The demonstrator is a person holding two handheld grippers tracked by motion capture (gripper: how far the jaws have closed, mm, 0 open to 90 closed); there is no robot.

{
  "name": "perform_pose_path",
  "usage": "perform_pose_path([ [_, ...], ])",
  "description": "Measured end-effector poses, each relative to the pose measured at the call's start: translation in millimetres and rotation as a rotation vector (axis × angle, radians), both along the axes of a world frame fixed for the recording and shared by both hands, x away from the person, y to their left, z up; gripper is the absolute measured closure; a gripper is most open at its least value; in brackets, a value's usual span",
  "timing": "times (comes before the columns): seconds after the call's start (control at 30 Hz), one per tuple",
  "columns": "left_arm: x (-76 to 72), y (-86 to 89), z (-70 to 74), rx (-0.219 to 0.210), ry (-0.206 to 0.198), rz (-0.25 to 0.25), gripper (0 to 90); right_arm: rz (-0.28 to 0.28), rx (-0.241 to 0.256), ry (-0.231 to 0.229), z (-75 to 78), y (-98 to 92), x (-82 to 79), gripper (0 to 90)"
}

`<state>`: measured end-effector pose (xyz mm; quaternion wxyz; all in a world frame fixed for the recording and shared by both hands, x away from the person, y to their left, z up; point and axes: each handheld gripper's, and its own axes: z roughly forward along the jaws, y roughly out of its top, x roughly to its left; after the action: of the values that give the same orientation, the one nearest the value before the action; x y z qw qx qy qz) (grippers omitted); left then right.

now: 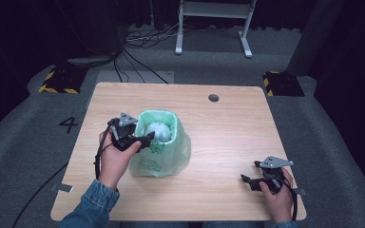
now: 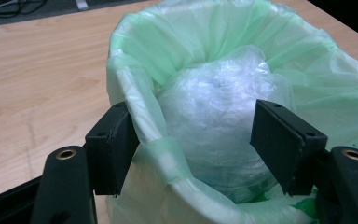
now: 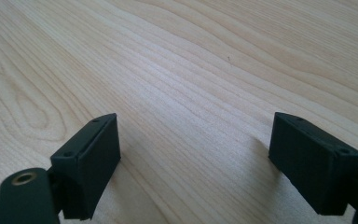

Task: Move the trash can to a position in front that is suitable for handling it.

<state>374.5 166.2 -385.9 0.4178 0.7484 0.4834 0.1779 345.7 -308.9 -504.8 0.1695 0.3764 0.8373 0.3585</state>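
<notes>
Green plastic lines the little bin (image 1: 159, 145), which stands on the table (image 1: 218, 137) a bit left of the middle. The green bag (image 2: 177, 56) is folded over the bin's rim. Inside sits a crumpled ball of clear plastic (image 2: 219, 112), filling the bin almost to the top.

The left gripper (image 1: 140, 140) is right at the near left side of the rim. Its jaws are spread wide. One jaw is outside the bin and the other is inside, next to the ball, so the rim runs between them. They are not squeezing anything yet.

This looks like the start of a grab on the bag's edge. To do it well, the left gripper should slide down a little so both jaws cover the folded edge. Then it should close slowly. It should pinch only the green bag, not the ball too. A quick pull could tip the light bin over.

The right gripper (image 1: 261, 183) rests far off, near the front right corner of the table. Its jaws are spread wide too, with only bare wood between them. It could come over and steady the bin.
</notes>
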Motion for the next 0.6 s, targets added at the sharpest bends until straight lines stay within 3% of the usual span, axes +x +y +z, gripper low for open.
perform_pose_path([
  [0.2, -27.7, -22.5, 3.0, -0.018, -0.011, -0.025, 24.9, 0.0, 0.0, 0.0, 0.0, 0.0, 0.0, 16.3],
  [0.27, -33.2, -25.5, 5.5, -0.013, -0.032, -0.045, 20.5, 0.0, 0.0, 0.0, 0.0, 0.0, 0.0, 16.3],
  [0.33, -36.6, -26.2, 8.7, -0.019, -0.021, -0.05, 19.0, 0.0, 0.0, 0.0, 0.0, 0.0, 0.0, 16.3],
  [0.5, -40.8, -10.0, 23.9, -0.014, -0.132, -0.013, 17.8, 0.0, 0.0, 0.0, 0.0, 0.0, 0.0, 16.3],
  [0.6, -35.5, 7.5, 27.6, 0.005, -0.152, 0.026, 19.4, 0.0, 0.0, 0.0, 0.0, 0.0, 0.0, 16.3],
])
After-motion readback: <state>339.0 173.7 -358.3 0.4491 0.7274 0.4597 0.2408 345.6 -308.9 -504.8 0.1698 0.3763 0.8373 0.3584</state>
